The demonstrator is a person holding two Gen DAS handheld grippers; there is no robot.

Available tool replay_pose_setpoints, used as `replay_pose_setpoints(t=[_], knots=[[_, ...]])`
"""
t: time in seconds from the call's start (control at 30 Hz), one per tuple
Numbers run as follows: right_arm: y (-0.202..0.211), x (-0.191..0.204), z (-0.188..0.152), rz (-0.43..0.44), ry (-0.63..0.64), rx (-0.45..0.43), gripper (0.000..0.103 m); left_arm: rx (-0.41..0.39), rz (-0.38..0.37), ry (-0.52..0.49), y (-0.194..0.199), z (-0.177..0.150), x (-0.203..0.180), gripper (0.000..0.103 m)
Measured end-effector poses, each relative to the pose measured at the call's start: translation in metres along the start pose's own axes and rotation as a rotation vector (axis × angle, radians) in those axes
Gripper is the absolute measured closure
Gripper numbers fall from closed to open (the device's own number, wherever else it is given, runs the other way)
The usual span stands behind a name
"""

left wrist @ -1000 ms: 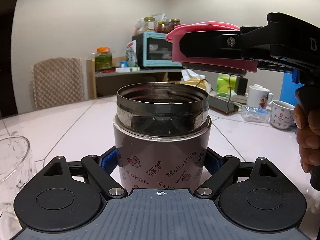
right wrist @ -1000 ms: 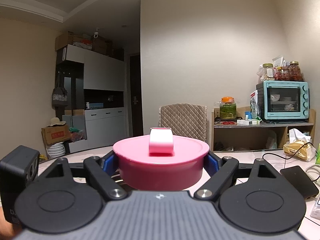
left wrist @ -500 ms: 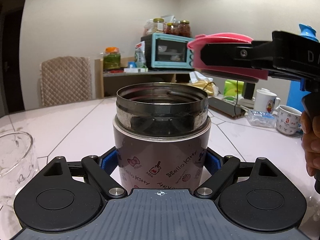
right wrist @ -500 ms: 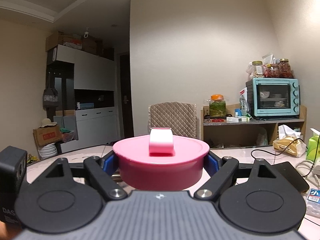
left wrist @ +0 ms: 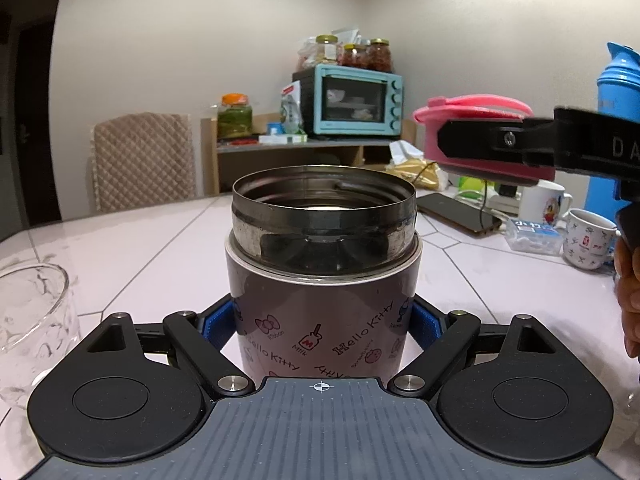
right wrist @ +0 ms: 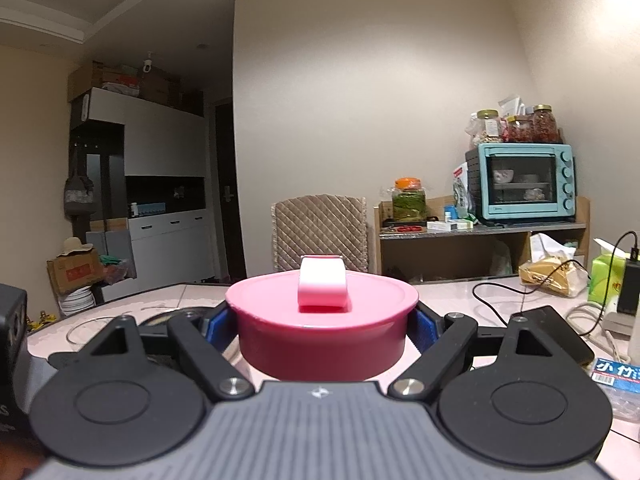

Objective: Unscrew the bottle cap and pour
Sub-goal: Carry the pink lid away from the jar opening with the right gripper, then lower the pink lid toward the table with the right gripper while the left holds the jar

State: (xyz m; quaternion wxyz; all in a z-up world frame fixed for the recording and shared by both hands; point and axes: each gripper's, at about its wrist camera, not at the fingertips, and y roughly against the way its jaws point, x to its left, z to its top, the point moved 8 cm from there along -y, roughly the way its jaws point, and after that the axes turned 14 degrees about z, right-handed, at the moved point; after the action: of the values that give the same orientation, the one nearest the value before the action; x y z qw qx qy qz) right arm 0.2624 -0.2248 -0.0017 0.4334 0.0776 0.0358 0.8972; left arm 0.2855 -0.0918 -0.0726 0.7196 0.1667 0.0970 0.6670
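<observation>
My right gripper (right wrist: 322,322) has carried the pink cap (right wrist: 322,320) away to the right of the bottle (left wrist: 324,280) and lower, so it now hangs off to the side of the open steel mouth instead of near its top. That gripper's blue pads press both sides of the cap, closed firmly on it, with the cap's pale handle loop facing up. My left gripper (left wrist: 324,322) is clamped around the bottle's brown printed body, and the bottle stands upright on the white tiled table (left wrist: 140,252). A clear glass (left wrist: 32,320) sits just beside the bottle on my left. Two mugs (left wrist: 588,240) stand farther right.
</observation>
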Motion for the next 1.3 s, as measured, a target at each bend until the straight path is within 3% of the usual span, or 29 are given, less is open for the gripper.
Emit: replay_pose_setpoints(t=[0.47,0.8,1.3], knots=[[0.006,-0.014,-0.018,-0.068,-0.013,0.07,0.018,0.005,0.05,0.008,0.0,0.001,-0.005,0.013],[0.005,-0.016,-0.03,-0.068,-0.029,0.119,0.018,0.004,0.055,0.008,0.002,0.002,-0.008,0.013],[0.005,-0.016,-0.034,-0.064,-0.033,0.122,0.018,0.011,0.052,-0.007,0.001,0.001,-0.01,0.012]])
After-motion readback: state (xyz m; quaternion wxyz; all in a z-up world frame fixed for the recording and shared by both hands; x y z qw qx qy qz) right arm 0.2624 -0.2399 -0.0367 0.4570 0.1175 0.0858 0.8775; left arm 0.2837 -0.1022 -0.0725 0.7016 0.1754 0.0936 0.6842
